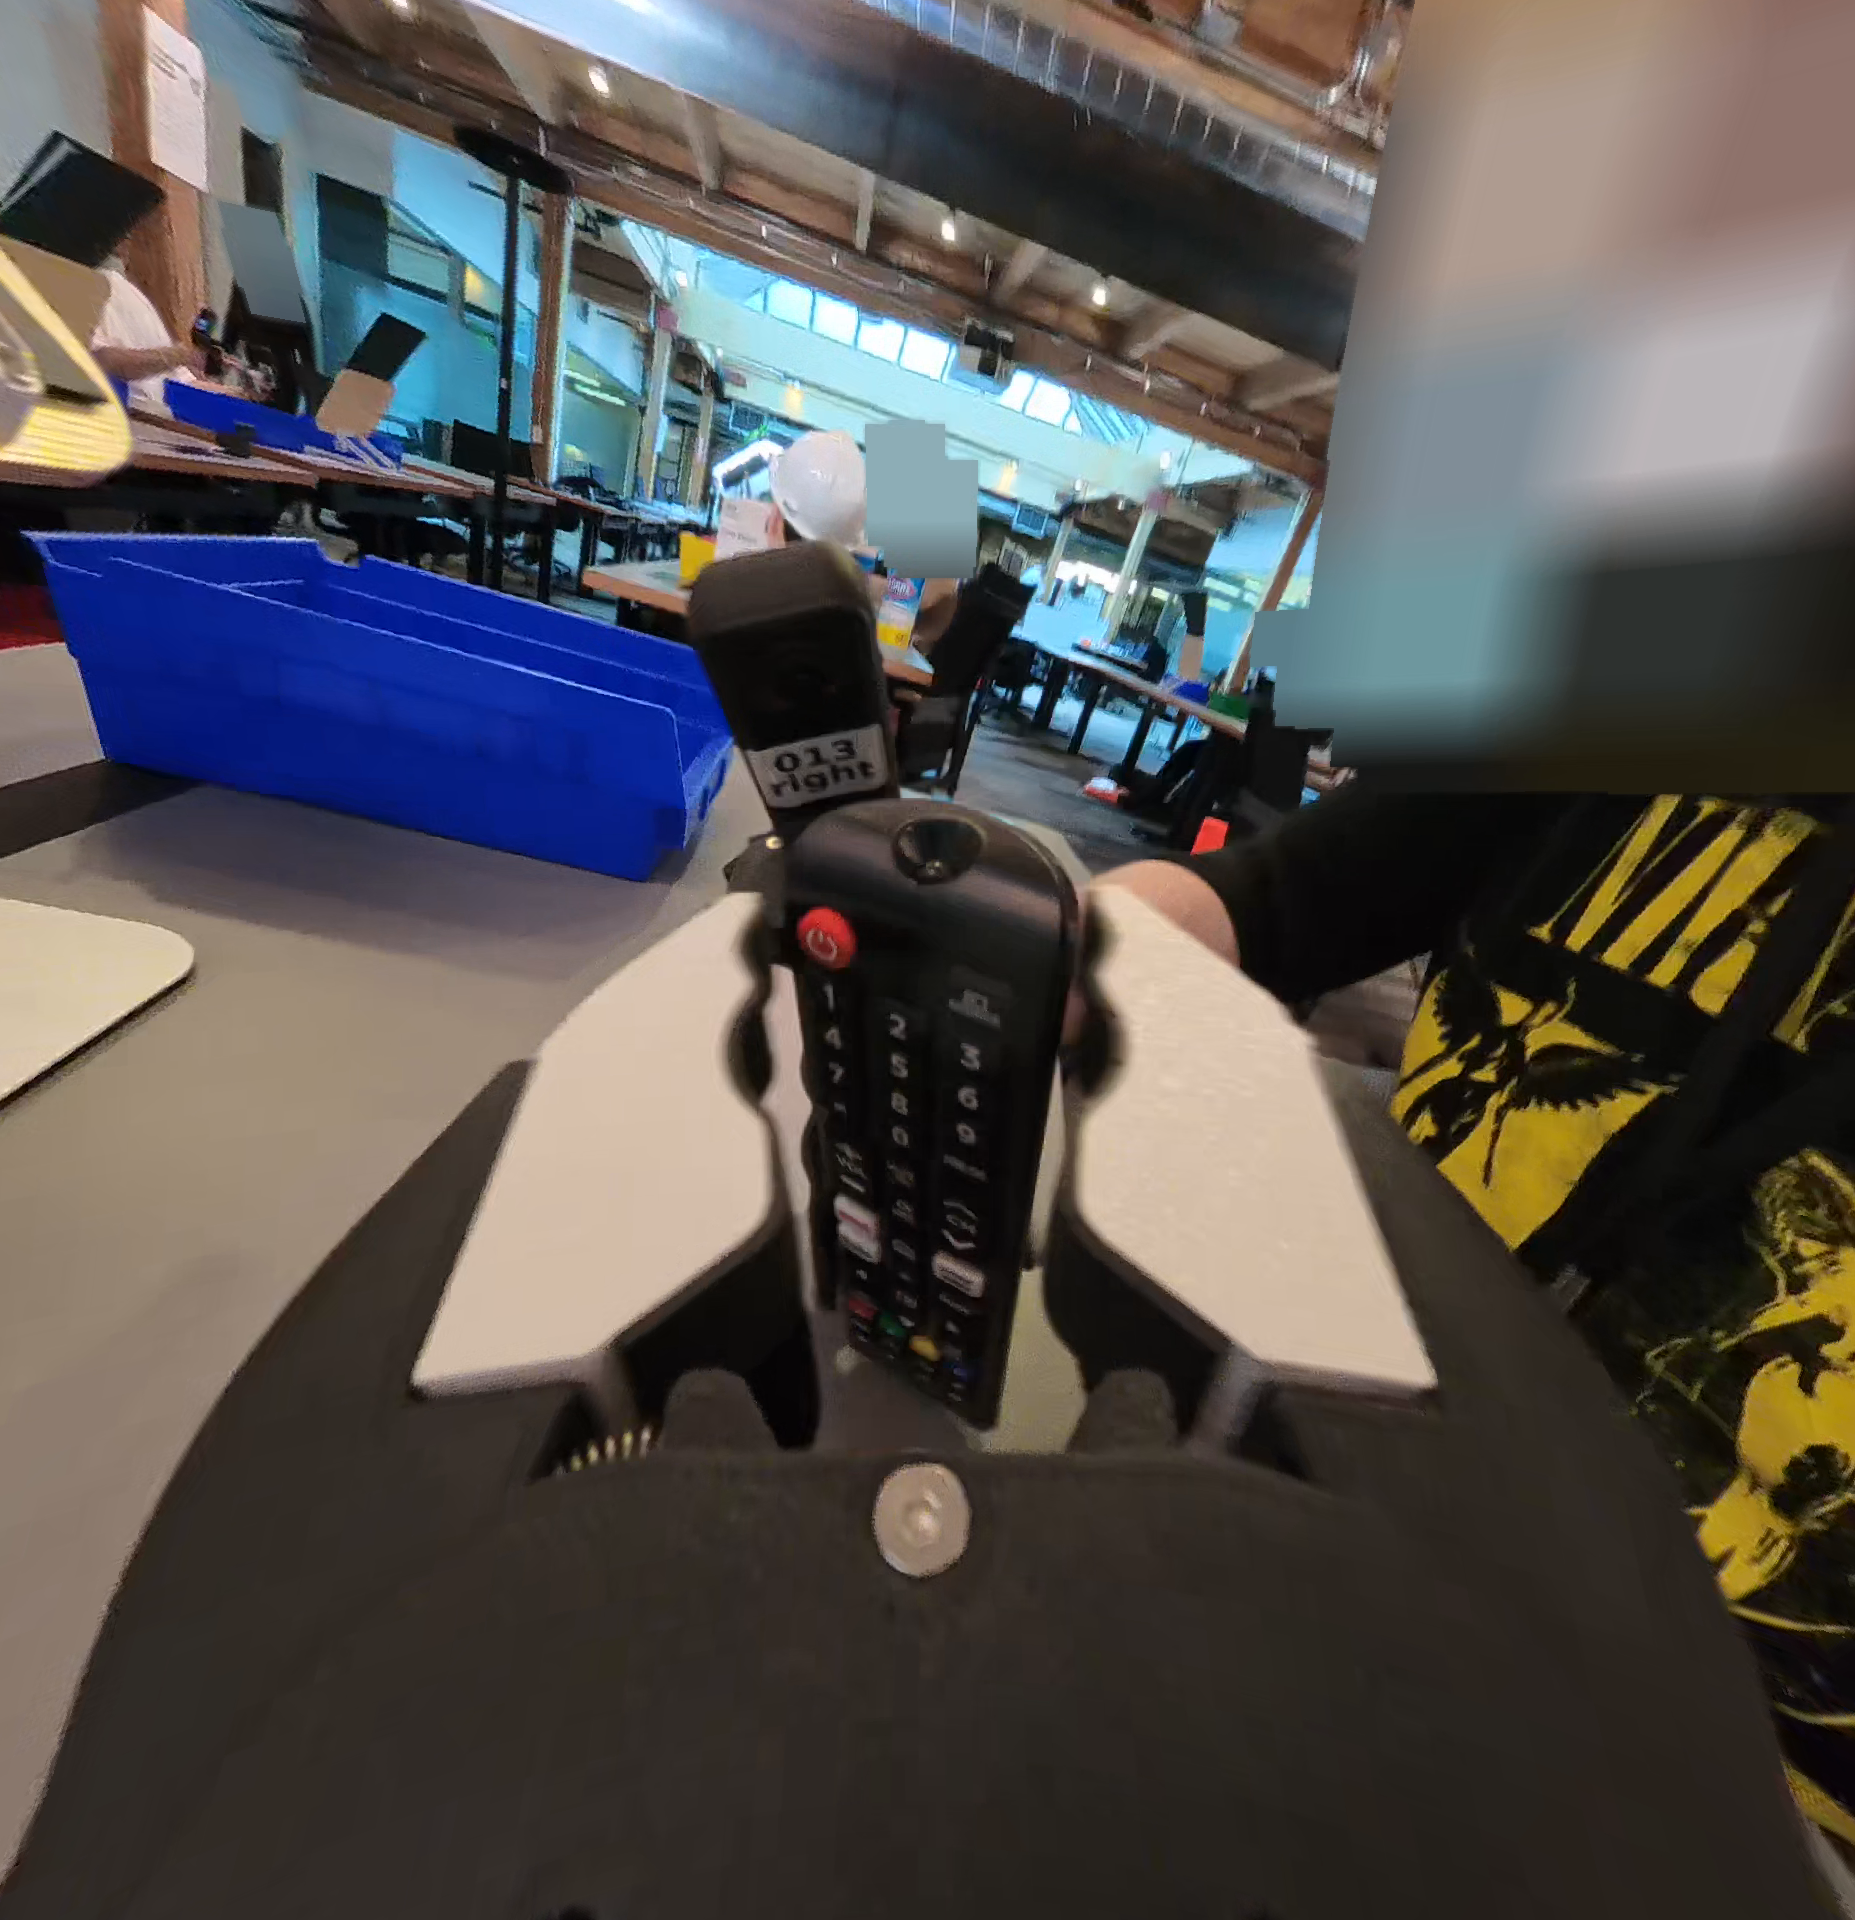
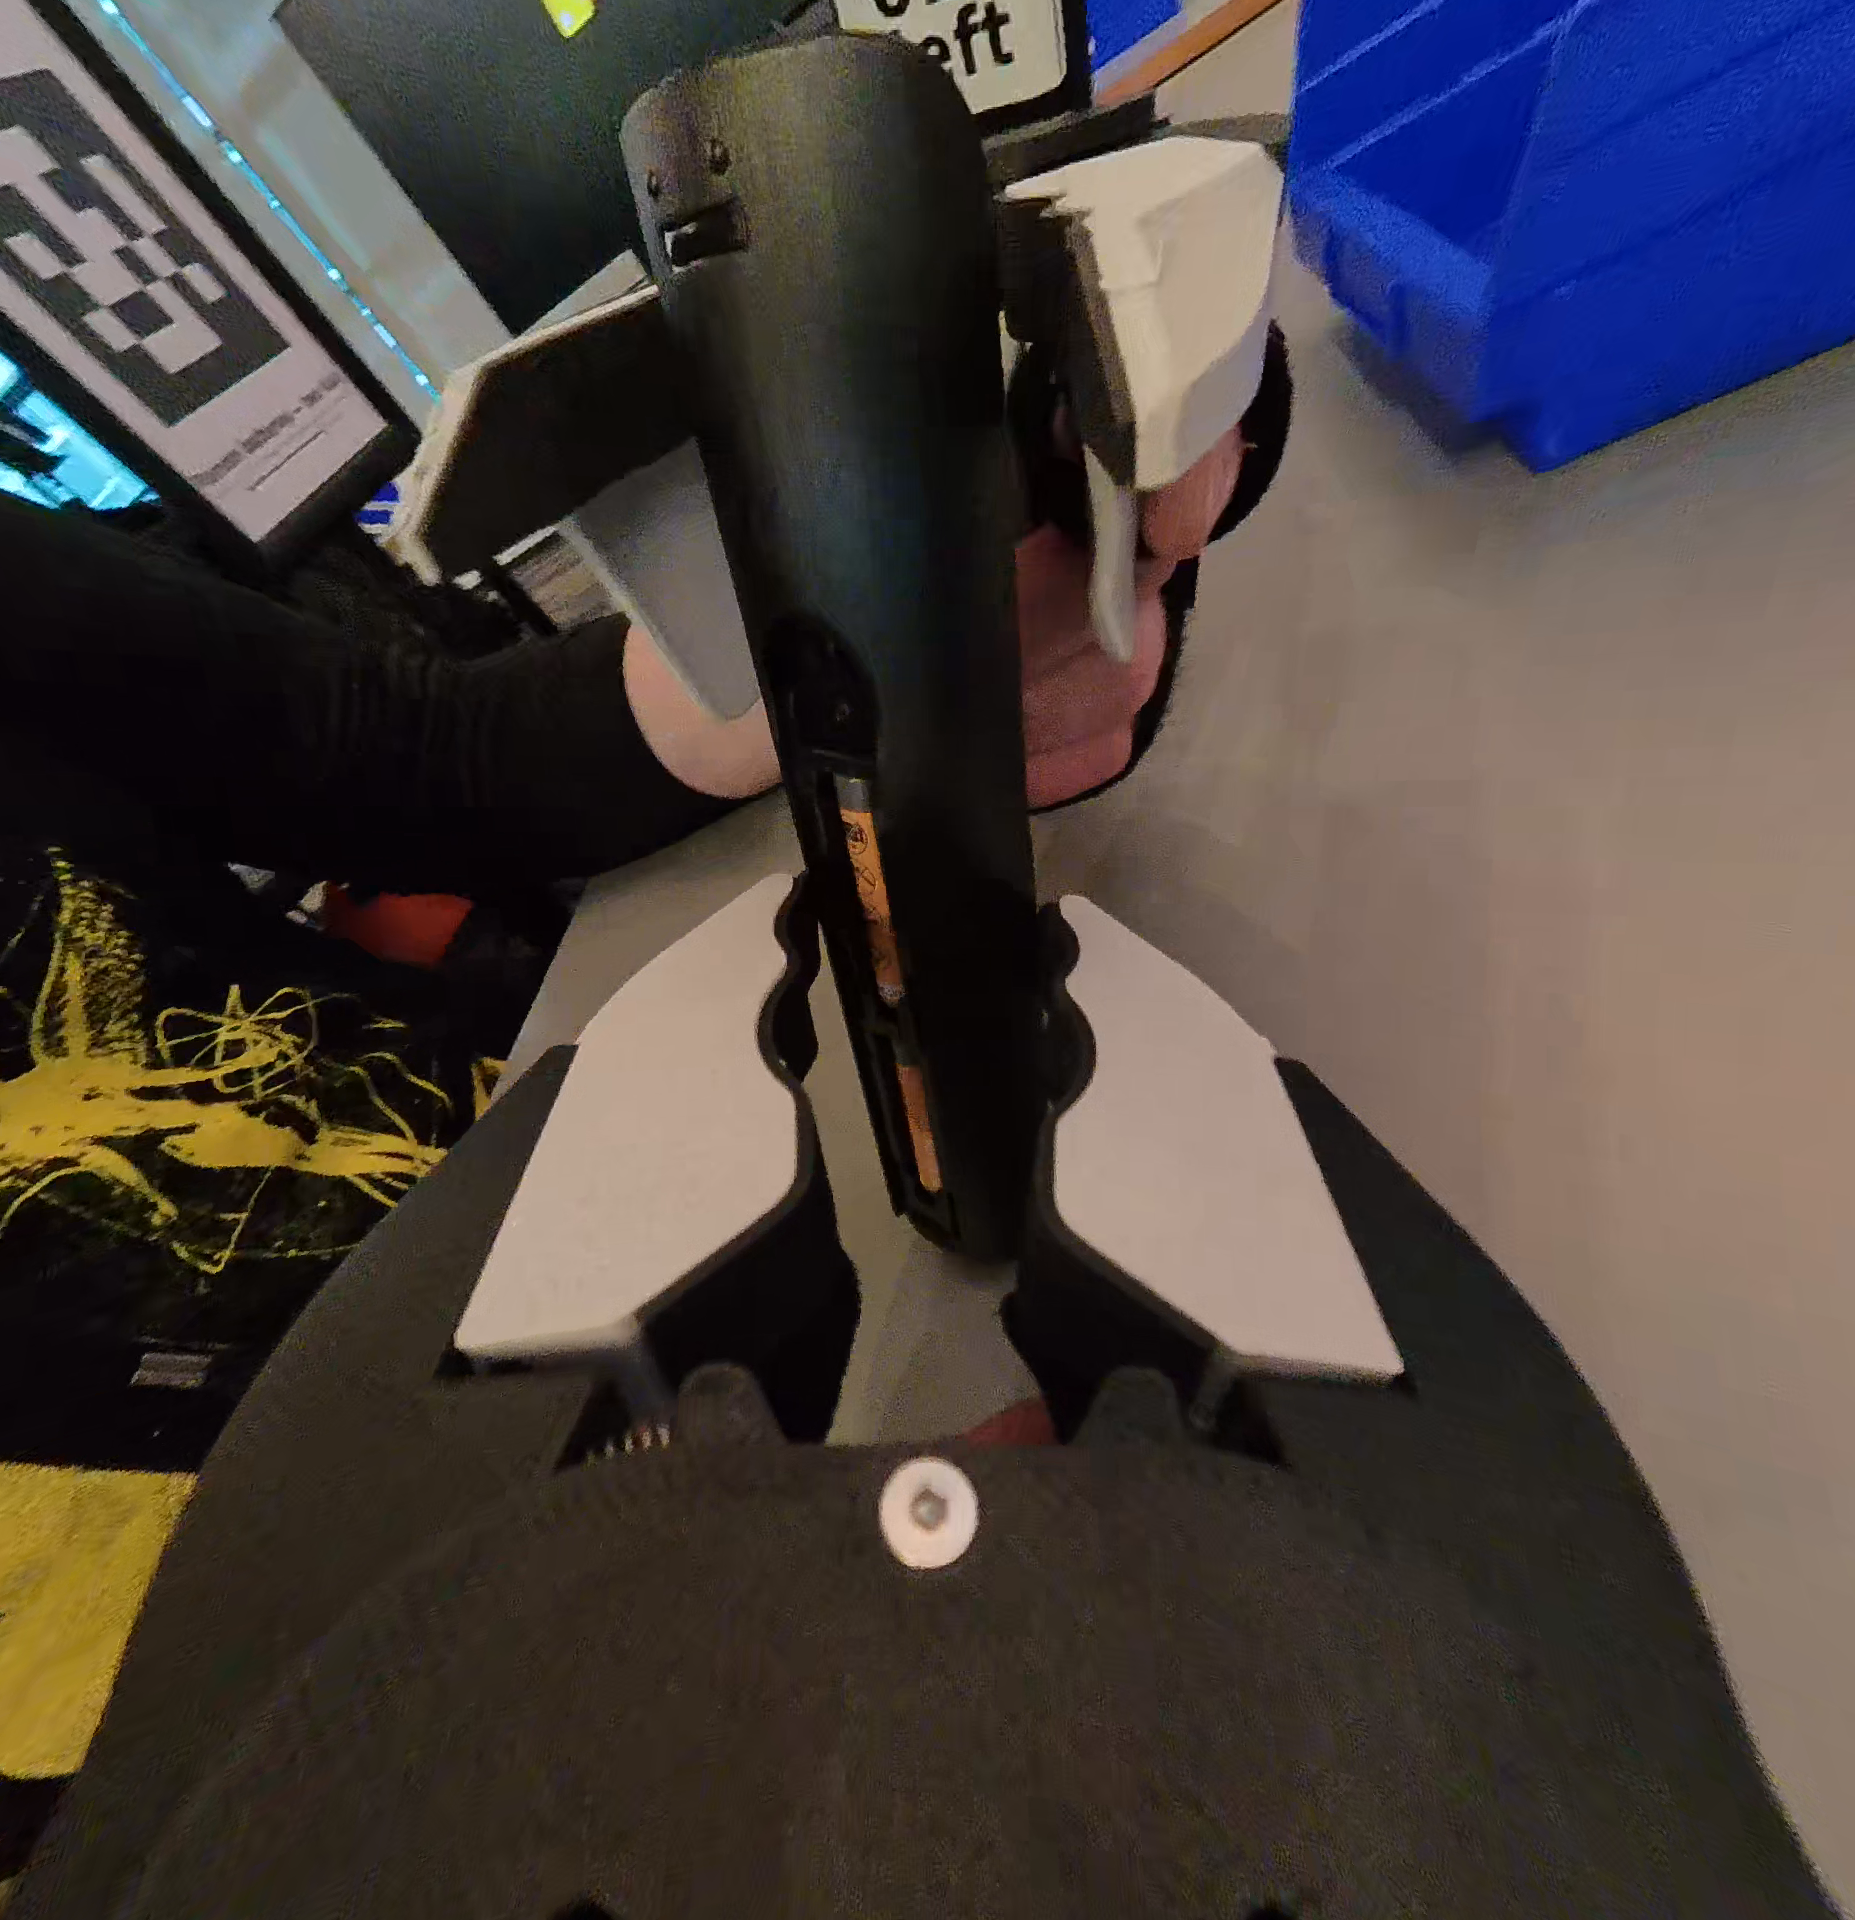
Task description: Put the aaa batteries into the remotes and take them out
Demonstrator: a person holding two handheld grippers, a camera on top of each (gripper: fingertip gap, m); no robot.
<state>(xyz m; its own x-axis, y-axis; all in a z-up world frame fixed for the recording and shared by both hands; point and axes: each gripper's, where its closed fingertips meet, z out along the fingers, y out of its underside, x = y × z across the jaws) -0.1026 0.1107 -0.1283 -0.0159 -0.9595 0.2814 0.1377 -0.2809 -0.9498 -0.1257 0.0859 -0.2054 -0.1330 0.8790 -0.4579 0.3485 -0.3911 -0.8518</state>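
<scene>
The left gripper (image 1: pixel 918 1049) clamped the remote (image 1: pixel 928 1101) button-side up above the table (image 1: pixel 279 1039) edge — so the right gripper (image 2: pixel 928 1023), closed on its back, could reach the batteries (image 2: pixel 881 935).

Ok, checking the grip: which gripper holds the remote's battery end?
The right gripper; the left gripper clamps the remote at its red-button end.

two matching handheld grippers, black and white

Left gripper (image 1: pixel 918 997) and right gripper (image 2: pixel 923 997): fuzzy black bodies, white finger plates, wavy black pads, one silver screw each. Person's in a black sleeve (image 2: pixel 279 707), black-and-yellow print shirt (image 1: pixel 1629 1091).
</scene>
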